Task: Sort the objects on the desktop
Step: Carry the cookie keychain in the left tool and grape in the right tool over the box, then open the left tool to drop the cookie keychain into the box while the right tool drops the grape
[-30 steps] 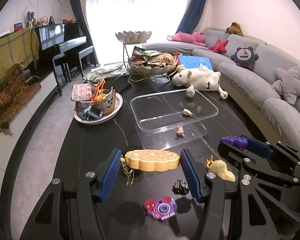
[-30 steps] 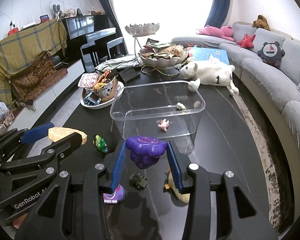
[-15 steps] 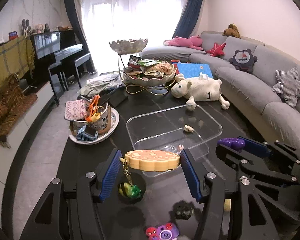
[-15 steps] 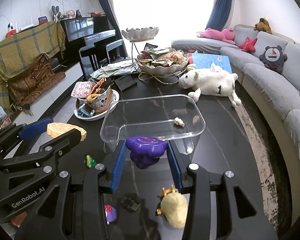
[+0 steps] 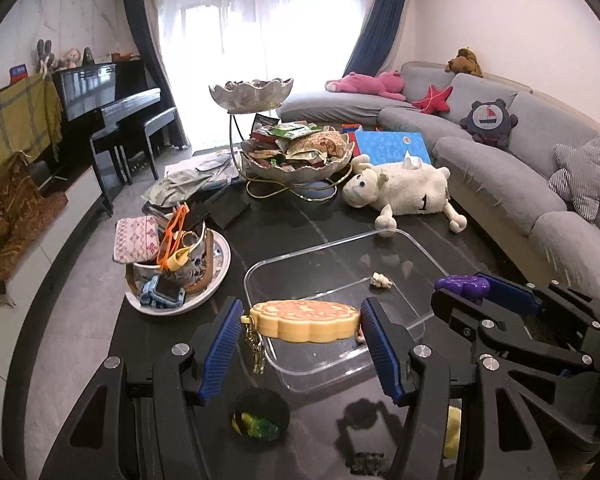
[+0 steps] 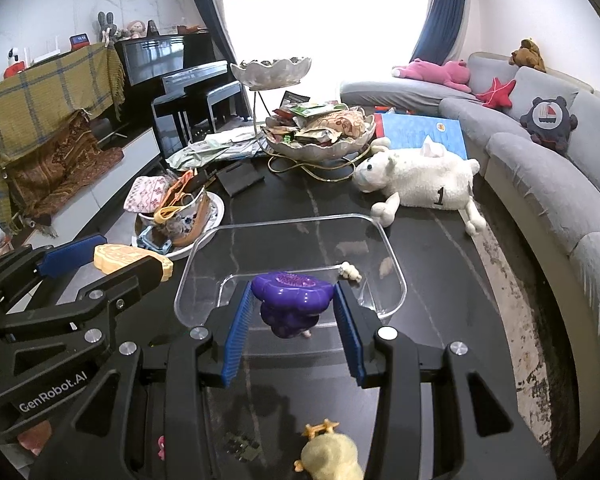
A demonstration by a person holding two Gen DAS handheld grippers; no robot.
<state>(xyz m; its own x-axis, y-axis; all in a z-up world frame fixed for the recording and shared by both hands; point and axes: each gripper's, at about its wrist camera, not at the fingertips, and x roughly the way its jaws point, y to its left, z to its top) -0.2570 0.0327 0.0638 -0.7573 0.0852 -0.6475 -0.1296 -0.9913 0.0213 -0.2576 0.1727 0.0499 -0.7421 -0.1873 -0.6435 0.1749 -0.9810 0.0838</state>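
Left tongs [image 5: 302, 320] are clenching an orange mooncake-shaped keychain [image 5: 308, 319] above the clear tray's [image 5: 324, 245] near rim. Right tongs [image 6: 294, 312] are gripping a purple grape toy [image 6: 292, 300] over the same tray on the black counter [image 6: 432, 248].

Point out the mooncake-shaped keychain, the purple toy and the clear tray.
mooncake-shaped keychain [image 5: 306, 319], left wrist view, middle of its orange top face.
purple toy [image 6: 292, 289], right wrist view, its flat upper lobe.
clear tray [image 6: 396, 276], right wrist view, right rim.
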